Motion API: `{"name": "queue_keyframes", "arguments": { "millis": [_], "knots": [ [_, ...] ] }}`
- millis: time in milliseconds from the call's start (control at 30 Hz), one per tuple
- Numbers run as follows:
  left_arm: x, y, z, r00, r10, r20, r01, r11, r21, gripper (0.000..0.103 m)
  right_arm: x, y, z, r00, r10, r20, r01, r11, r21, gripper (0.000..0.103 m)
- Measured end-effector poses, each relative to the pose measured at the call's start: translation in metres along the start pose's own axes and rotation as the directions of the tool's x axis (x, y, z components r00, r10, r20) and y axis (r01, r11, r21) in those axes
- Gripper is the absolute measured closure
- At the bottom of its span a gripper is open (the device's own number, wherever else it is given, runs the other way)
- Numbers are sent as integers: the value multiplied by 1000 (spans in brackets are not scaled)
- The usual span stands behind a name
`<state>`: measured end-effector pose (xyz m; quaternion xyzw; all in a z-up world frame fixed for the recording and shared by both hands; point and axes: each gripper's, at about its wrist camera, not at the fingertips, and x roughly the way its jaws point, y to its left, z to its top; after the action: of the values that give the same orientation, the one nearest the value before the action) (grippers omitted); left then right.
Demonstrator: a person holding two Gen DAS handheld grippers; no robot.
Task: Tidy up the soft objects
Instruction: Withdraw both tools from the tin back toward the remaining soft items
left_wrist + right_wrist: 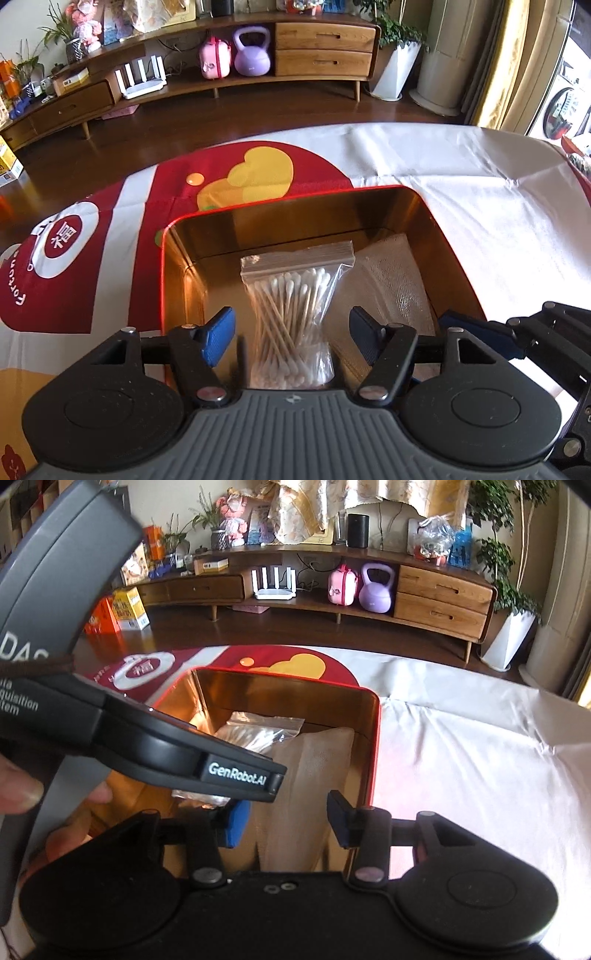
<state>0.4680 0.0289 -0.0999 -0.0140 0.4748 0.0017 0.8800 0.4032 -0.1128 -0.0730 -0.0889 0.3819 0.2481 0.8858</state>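
Left gripper (pixel 291 334) released, jaws spread around cotton-swab bag (pixel 293 314) standing in red tin (pixel 373 187); right gripper (pixel 290 823) released, gauze pack (pixel 306 786) at 12 o'clock.

We see a table covered with a white cloth (pixel 461 206), wrinkled, with a red and yellow print (pixel 229 184) at its left part. A red tin box (pixel 424 206) with a gold inside sits directly on the cloth, partly over the print.

floor (pixel 258 110): dark wood | sideboard (pixel 325 48): long, wooden, drawers | curtain (pixel 506 62): yellow | daylight from right
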Motion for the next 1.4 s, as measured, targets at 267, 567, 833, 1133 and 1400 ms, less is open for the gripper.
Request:
{"name": "queue_keyframes", "arguments": {
  "millis": [267,567,833,1133,1400],
  "knots": [
    [-27,5,-4,1000,-2,25,2,1000,-12,35,-24,3,-2,1000,-7,31,7,1000,-13,43],
    [-70,6,-21,998,-11,60,12,1000,-7,35,-59,4,-5,999,-2,51,1,1000,23,38],
    [-121,6,-40,992,-21,126,20,1000,8,30,-96,13,-13,996,-2,87,0,1000,19,30],
    [-170,10,-69,981,-31,189,32,999,-4,28,-140,18,-23,988,25,149,-33,998,50,19],
    [-200,16,-98,973,-34,229,40,999,-22,25,-169,25,-39,983,47,177,-58,997,56,10]
  ]
}}
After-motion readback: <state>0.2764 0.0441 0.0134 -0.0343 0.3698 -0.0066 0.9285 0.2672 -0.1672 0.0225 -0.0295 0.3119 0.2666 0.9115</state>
